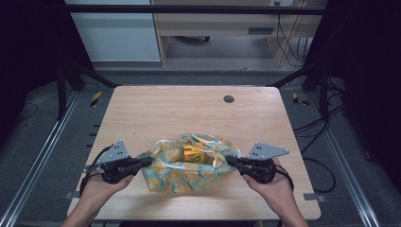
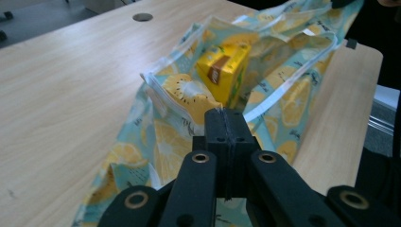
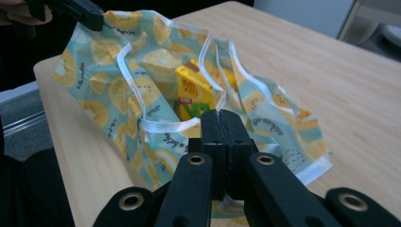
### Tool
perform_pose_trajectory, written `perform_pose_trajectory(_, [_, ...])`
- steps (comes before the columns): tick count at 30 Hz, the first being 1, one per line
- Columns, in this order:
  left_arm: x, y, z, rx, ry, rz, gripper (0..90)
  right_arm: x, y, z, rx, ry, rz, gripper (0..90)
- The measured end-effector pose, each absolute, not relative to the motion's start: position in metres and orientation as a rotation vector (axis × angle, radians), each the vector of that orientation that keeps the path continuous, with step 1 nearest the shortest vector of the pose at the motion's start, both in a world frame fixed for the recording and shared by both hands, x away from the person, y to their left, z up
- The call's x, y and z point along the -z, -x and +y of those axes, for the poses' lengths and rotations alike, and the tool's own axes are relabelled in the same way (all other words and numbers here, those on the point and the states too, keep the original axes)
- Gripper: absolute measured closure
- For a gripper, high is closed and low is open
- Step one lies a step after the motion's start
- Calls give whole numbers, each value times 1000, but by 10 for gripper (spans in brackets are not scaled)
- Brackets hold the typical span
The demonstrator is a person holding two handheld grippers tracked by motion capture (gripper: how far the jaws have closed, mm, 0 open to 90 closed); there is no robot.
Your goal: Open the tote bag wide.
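A lemon-print zip bag (image 1: 189, 172) lies at the table's near middle, its mouth held open. Inside it stands a yellow drink carton (image 1: 193, 153), also seen in the left gripper view (image 2: 224, 71) and the right gripper view (image 3: 191, 92). My left gripper (image 1: 150, 161) is shut on the bag's left edge (image 2: 189, 101). My right gripper (image 1: 229, 160) is shut on the bag's right edge (image 3: 170, 126). Both pairs of jaws are pressed together on the bag's rim. The left gripper (image 3: 92, 16) shows far off in the right gripper view, pinching the bag's far corner.
The wooden table (image 1: 165, 109) has a round grommet hole (image 1: 229, 99) at the back. Metal frame rails (image 1: 42, 151) run along both sides. A desk (image 1: 227, 28) stands beyond the table.
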State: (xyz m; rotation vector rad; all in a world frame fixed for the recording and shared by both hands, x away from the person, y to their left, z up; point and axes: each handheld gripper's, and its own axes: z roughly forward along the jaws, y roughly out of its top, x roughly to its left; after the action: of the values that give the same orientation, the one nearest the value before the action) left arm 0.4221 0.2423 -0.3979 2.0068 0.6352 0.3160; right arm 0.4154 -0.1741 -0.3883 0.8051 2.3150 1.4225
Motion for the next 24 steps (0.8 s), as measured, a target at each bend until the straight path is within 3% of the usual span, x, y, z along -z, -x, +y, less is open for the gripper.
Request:
perform_pose_trajectory(11, [435,-415,239,-278,-2141,615,900,417,-410,-171,-1341,-817,2408,899])
perform_pose_trajectory(24, [464,-413,241,-292,-2161,680,900,453,-408,-171,-1230,-883,2505,900])
